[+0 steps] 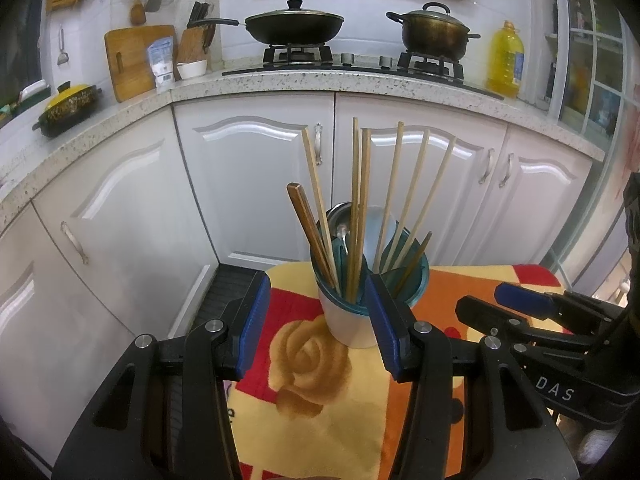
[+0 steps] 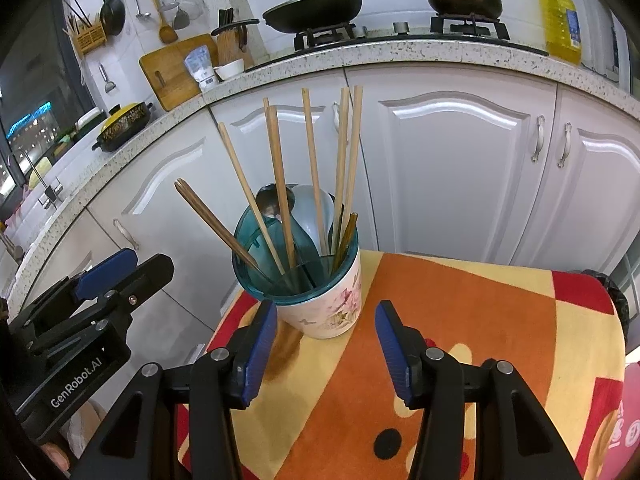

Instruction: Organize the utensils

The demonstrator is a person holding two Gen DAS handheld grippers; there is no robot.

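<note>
A white flowered cup with a teal divided insert stands on a patterned cloth. In it stand several pale wooden chopsticks, a dark brown pair, a metal spoon and a pale spoon. My left gripper is open, its blue pads just short of the cup. In the right wrist view the left gripper hangs off the cup's left side. My right gripper is open in front of the cup, with nothing held. The left wrist view has it at the right.
White cabinet doors stand close behind the small cloth-covered table. Above them a speckled counter carries a wok, a pot, an oil bottle and a cutting board. The cloth's far edge lies just past the cup.
</note>
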